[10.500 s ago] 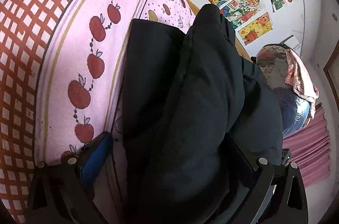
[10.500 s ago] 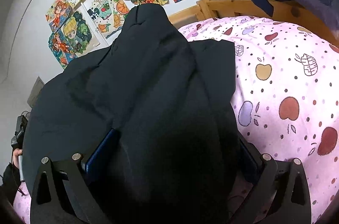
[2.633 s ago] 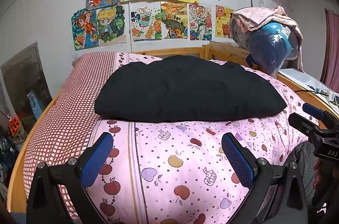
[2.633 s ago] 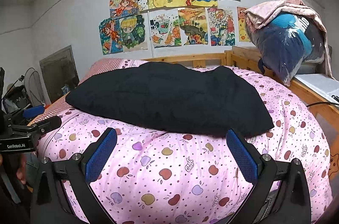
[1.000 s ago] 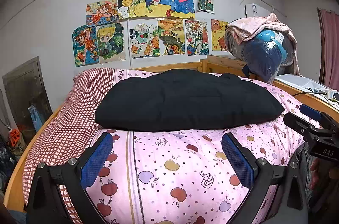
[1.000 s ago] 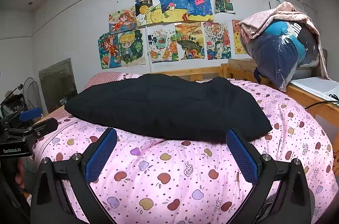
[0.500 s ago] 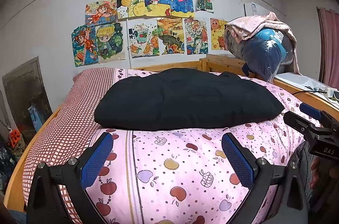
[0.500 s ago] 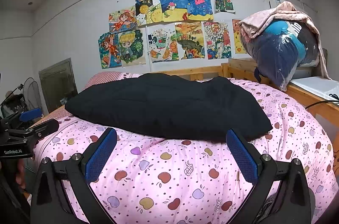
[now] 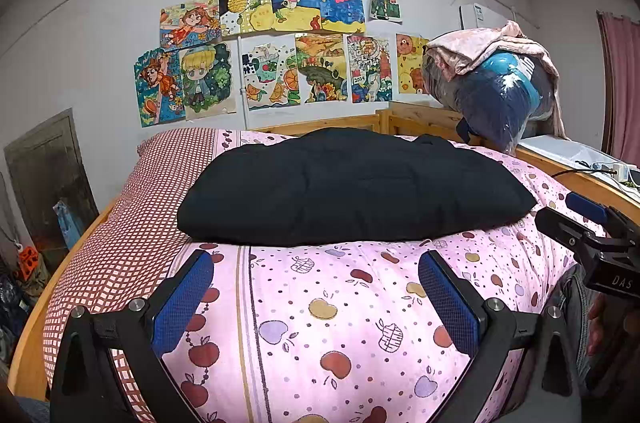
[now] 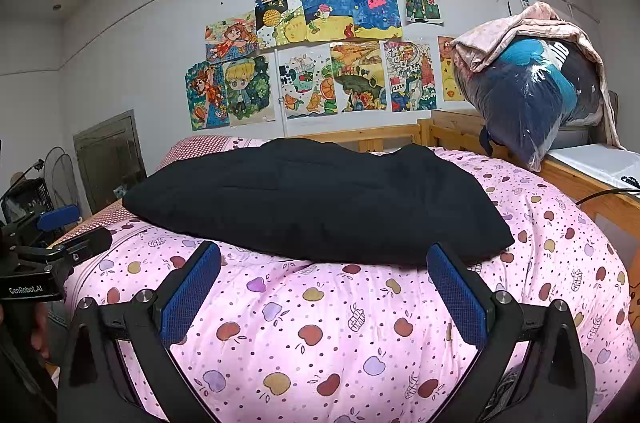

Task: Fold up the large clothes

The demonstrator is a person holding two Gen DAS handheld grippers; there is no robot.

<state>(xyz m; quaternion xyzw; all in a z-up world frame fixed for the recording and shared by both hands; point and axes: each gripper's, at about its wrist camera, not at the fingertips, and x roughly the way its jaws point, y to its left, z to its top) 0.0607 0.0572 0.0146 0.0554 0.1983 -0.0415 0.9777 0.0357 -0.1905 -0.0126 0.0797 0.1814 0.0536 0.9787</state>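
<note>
Pink apple-print quilt [image 9: 320, 323] under folded black garment [image 9: 352, 187], beyond both grippers' empty, spread fingers [image 9: 182, 297].

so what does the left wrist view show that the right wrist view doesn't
Only the left wrist view shows the pink curtain, the orange toy on the floor and the right hand-held gripper. Only the right wrist view shows the fan and the left hand-held gripper. Both show the folded black garment lying on the pink apple-print quilt, the wall drawings and the bagged bedding.
</note>
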